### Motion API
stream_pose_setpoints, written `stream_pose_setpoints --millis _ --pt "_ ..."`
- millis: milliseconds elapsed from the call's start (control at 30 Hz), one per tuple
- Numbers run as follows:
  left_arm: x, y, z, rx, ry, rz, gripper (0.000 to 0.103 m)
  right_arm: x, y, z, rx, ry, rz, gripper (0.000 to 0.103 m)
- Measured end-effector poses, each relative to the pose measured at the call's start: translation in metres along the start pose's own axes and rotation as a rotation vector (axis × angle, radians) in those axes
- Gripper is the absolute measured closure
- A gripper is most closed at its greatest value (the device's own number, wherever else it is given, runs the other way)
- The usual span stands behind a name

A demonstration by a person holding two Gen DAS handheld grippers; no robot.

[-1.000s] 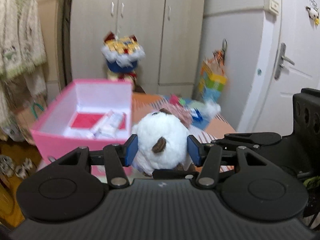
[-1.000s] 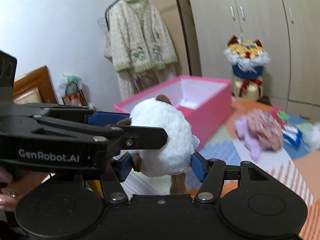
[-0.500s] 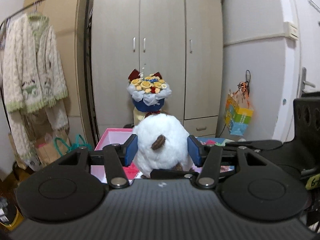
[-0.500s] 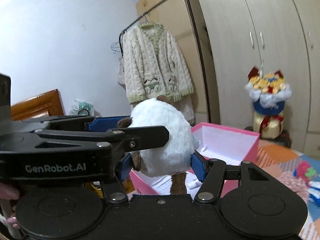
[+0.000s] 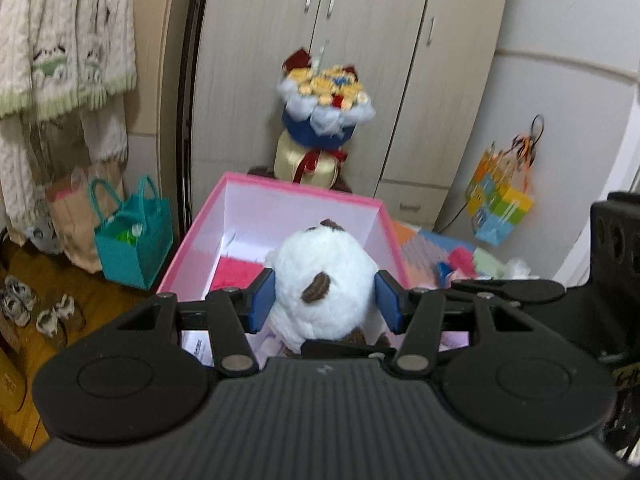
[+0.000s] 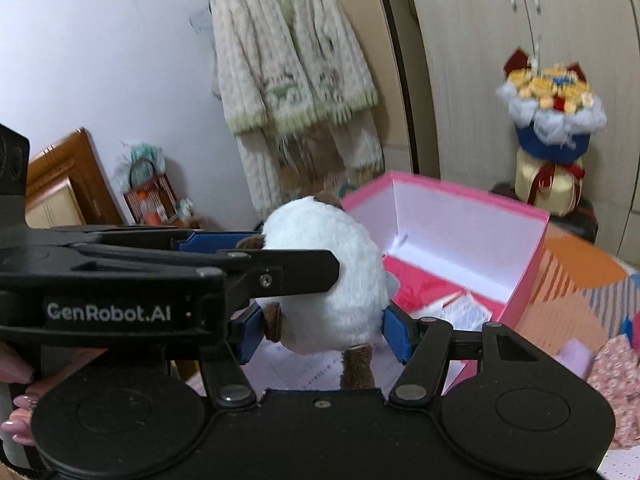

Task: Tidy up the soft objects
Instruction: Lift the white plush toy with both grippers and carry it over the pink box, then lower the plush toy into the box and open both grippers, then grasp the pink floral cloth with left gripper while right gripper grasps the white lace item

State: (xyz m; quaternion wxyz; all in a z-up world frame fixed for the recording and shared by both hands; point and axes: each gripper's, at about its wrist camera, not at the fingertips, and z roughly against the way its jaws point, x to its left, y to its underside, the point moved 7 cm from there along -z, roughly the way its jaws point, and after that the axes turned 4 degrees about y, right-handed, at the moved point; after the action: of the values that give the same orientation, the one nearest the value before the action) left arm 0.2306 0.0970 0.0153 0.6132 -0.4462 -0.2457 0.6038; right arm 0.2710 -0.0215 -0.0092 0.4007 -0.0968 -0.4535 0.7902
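We had the white plush toy [image 5: 326, 284] pinched by both grippers, left gripper [image 5: 325, 305] and right gripper [image 6: 322, 332], pads pressed into its fur on each side. It hung over the near rim of the open pink box [image 5: 304, 190]. The box interior beyond the toy looked roomy, with papers on its floor.

We grip a white plush toy [image 6: 320, 272] with both grippers, right gripper [image 6: 324, 330] and left gripper [image 6: 256, 248], beside the open pink box [image 6: 528, 264].
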Motion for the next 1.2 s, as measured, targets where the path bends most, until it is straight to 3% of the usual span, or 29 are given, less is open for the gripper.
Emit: stream_pose_setpoints --millis 267,533,900,1200 --pt "0.017 0.012 -0.031 0.069 0.024 0.068 0.05 -0.006 0.01 -0.022 0.09 0.07 0.053 0.035" --pt "0.014 0.019 -0.034 0.111 0.036 0.038 0.049 0.001 0.014 -0.021 0.126 0.155 0.162 0.034" --pt "0.0 0.011 0.016 0.067 -0.017 -0.09 0.04 0.013 0.012 0.014 0.091 0.199 0.207 0.029" --pt "-0.035 0.007 0.071 0.044 0.002 -0.2 0.029 0.034 0.009 0.061 0.029 0.212 0.283 0.025"
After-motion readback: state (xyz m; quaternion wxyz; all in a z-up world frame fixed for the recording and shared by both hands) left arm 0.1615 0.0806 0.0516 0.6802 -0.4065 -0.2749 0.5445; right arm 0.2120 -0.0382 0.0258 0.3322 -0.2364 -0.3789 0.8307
